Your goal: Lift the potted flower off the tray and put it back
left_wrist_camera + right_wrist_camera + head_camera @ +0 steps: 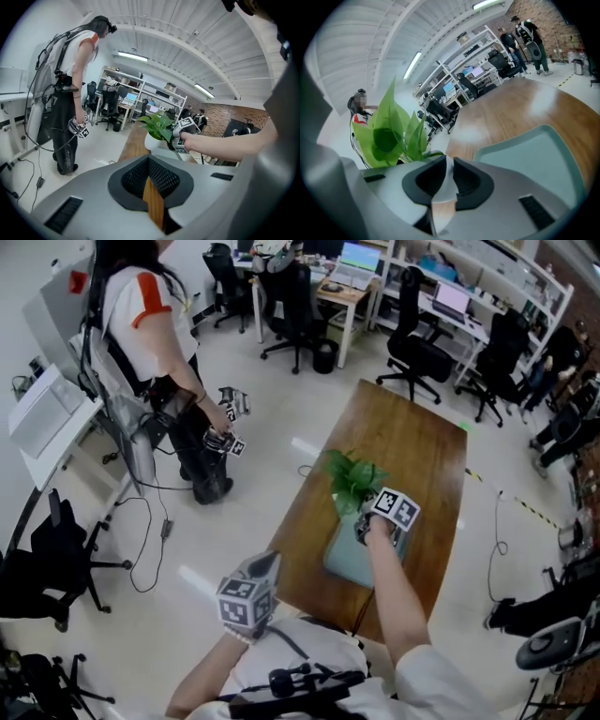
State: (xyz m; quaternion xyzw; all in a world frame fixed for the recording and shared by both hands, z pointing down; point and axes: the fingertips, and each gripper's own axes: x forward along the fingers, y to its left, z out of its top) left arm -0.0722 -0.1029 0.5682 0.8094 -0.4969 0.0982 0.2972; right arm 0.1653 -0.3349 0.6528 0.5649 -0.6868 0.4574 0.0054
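Observation:
The potted flower [353, 480], green leaves in a white pot, hangs over the wooden table [412, 442] just past the far end of the pale green tray [349, 563]. My right gripper [367, 521] is shut on the pot's white rim [442, 186], with the leaves [389, 131] rising at its left. In the right gripper view the tray [534, 154] lies bare below and to the right. My left gripper [265, 563] hovers off the table's near left corner, its jaws a little apart with nothing between them. From the left gripper [149, 160] the pot [152, 140] and right gripper [180, 136] show ahead.
A person [155, 334] in a white and orange top stands on the floor at the left, holding another pair of grippers [230, 423]. Office chairs [417, 352] and desks line the far side. Cables [150, 521] trail on the floor beside the table's left edge.

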